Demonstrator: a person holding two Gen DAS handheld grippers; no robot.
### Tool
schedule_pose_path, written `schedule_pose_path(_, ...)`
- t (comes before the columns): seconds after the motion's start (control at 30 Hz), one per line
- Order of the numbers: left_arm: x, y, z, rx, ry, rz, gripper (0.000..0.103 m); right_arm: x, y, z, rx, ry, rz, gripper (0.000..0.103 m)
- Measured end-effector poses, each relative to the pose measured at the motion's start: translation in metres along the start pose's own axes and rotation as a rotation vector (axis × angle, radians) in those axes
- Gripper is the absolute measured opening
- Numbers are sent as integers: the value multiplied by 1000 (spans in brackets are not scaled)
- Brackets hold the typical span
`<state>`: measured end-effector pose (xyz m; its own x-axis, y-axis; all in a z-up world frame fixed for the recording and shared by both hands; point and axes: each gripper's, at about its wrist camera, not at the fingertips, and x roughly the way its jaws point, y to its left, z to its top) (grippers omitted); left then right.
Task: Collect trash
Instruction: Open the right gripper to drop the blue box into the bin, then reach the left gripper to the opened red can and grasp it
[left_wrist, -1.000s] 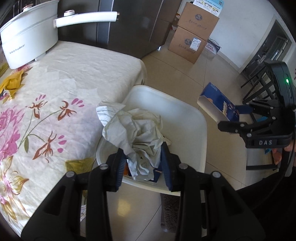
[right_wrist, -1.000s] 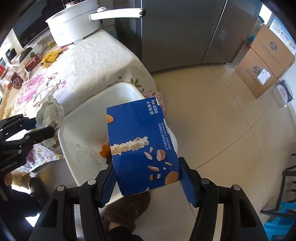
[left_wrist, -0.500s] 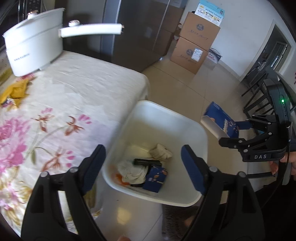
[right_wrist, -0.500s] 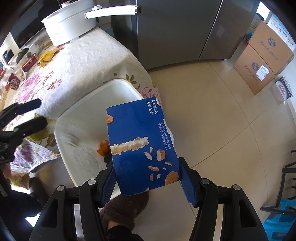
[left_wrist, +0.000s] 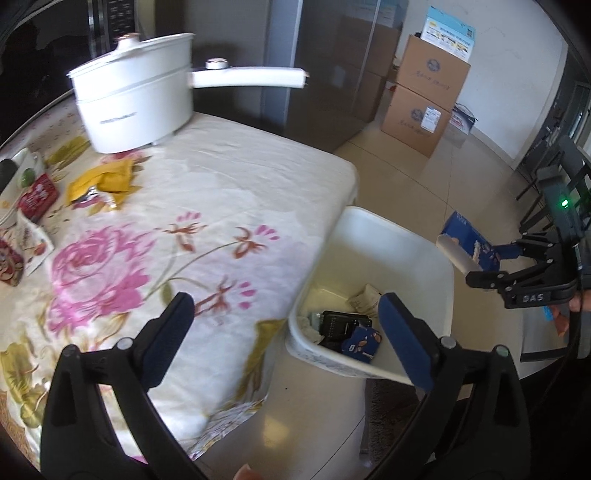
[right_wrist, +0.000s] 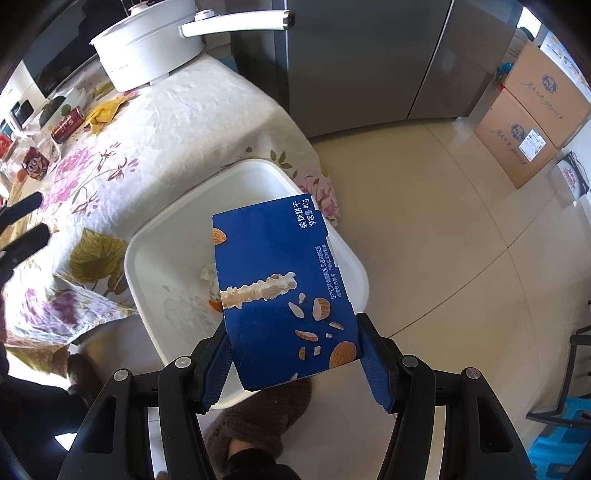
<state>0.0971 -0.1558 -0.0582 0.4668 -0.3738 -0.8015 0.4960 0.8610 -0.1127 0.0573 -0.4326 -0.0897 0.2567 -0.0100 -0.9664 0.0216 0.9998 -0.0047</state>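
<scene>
The right gripper (right_wrist: 293, 363) is clamped on a blue biscuit box (right_wrist: 284, 291) above the white bin (right_wrist: 147, 254), while the left gripper (left_wrist: 286, 332) gapes wide, holding nothing, at the table's (left_wrist: 229, 177) corner.

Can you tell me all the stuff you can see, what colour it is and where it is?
bin: 1, white, on the floor beside the table, with some trash inside
blue box: 1, blue with almond pictures, held over the bin
pot: 1, white with a long handle, at the far end of the table
tablecloth: 1, cream with pink flowers, covering the table
yellow wrapper: 1, yellow, crumpled on the table near the pot
red can: 1, red, lying on the table
cardboard boxes: 2, brown, stacked on the floor by the wall
left gripper: 1, black with blue pads, open above the table edge
right gripper: 1, black with blue pads, shut on the blue box
</scene>
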Motion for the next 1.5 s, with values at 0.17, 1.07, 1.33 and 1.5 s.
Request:
schedule_pose_path(0.17,-18,24,-3,-45,-22,20,100,6,15,6,-21,18,-6,64)
schedule_pose_path(1.07,-78,141,-33,-319,-75,87,100,-18,102,48,-94,-102,22,85)
schedule_pose_path(1.33,-91,178,-42,-382,-87,136,100,-20,141,71,-117,-139,58,85)
schedule_pose_path(1.5,-98,211,-54,-445,-89,174,100,-17,174,91,-136,-151,86,85)
